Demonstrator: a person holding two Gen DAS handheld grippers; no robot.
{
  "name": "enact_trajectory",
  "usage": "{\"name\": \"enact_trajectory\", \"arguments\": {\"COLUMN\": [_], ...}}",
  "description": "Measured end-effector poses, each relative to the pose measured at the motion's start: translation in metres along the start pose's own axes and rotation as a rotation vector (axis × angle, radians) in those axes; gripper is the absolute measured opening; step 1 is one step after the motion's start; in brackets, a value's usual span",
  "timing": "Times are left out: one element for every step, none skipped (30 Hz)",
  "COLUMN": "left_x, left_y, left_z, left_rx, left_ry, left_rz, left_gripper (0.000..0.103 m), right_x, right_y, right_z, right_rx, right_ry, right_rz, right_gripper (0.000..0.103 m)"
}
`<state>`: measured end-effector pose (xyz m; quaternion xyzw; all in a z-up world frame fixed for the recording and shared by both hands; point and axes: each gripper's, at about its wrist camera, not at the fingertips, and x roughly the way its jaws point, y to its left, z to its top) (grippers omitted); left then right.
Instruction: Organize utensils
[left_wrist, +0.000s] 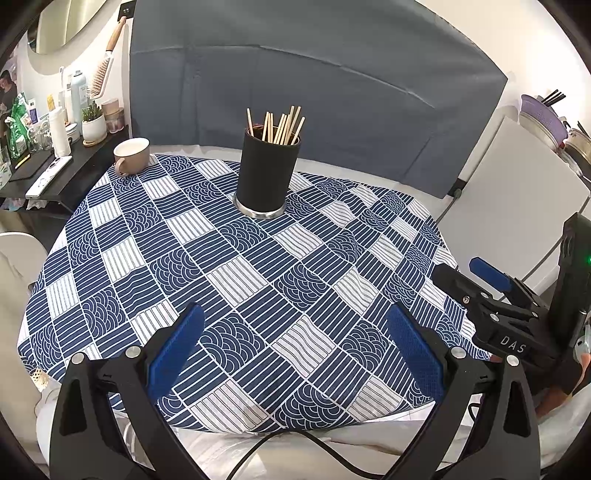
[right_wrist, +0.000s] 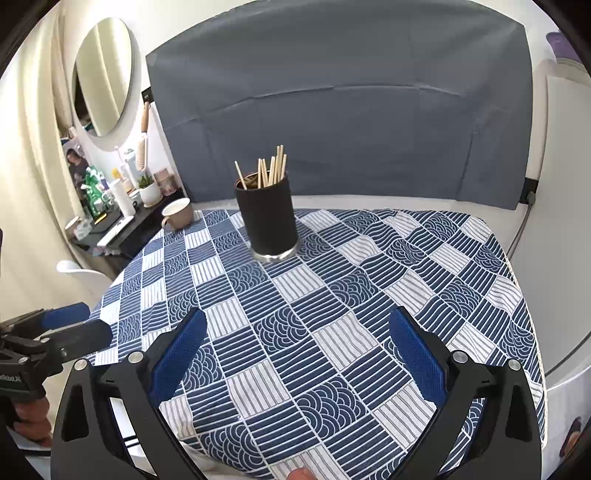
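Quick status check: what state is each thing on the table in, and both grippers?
Left gripper: open, holding nothing.
Right gripper: open, holding nothing.
Black holder: upright on the tablecloth.
Chopsticks: standing in the holder, leaning loosely.
Mug: upright at the table's far left corner; contents unclear.

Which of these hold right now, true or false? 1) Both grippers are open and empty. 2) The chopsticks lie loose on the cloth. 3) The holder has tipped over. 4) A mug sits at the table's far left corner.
1) True: the left gripper and right gripper both have their jaws spread with nothing between them.
2) False: the chopsticks stand in the black holder.
3) False: the holder stands upright on the patterned tablecloth.
4) True: the beige mug sits there, apart from the holder.
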<state>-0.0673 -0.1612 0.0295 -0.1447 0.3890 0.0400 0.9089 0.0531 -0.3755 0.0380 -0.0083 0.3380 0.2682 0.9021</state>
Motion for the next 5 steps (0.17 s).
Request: {"name": "enact_trajectory", "arguments": {"left_x": [0.0002,0.0006,0.0007,0.0011,0.0013], "left_y": [0.0003,0.0003,0.0003,0.0003,0.0002], "left_z": [0.0003,0.0005,0.0006,0.001,0.0015], "left_rx": [0.001,0.001,0.003,0.004,0.004], "left_ry": [0.0,0.0,0.001,0.001,0.0], "left_rz": [-0.001,-0.004,-0.005,-0.007,-0.007], "left_gripper": [0.097,0.097,0.097,0.097,0.097], "right_x": [0.0002,0.0005,0.0006,0.0004,0.0006], "right_y": [-0.0001,-0.0003,-0.0004,-0.0006,-0.001], "right_z": [0.0003,0.0004,0.0004,0.0009,0.0014], "right_rx": [0.0,0.0,0.001,0.003,0.005], "right_ry": [0.0,0.0,0.0,0.0,-0.001], "right_rz": [0.0,0.0,-0.001,-0.001,-0.001], "right_gripper": [0.095,0.095,0.095,0.095,0.095]}}
